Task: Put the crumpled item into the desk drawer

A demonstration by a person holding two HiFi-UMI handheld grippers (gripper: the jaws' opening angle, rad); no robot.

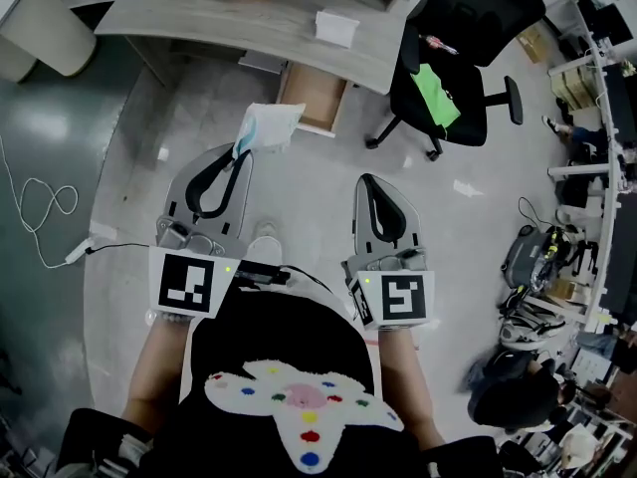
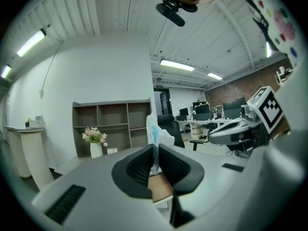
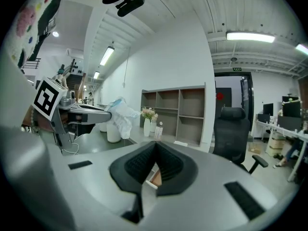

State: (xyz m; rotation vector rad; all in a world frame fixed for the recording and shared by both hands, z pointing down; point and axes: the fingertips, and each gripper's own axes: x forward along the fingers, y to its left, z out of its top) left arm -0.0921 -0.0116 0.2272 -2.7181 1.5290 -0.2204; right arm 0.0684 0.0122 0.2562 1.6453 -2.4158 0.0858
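My left gripper is shut on a crumpled white and blue item, which sticks out past its tips. The same item rises between the left jaws in the left gripper view, and shows at the left as a crumpled item in the right gripper view. My right gripper is shut with nothing in it, level with the left one. Ahead of both, the wooden desk drawer stands pulled out from under the grey desk. The drawer shows just below the left jaws.
A black office chair with a green cloth stands right of the drawer. On the desk lie a white box and a vase of flowers. A white cable trails on the floor at left. A shelf unit stands behind.
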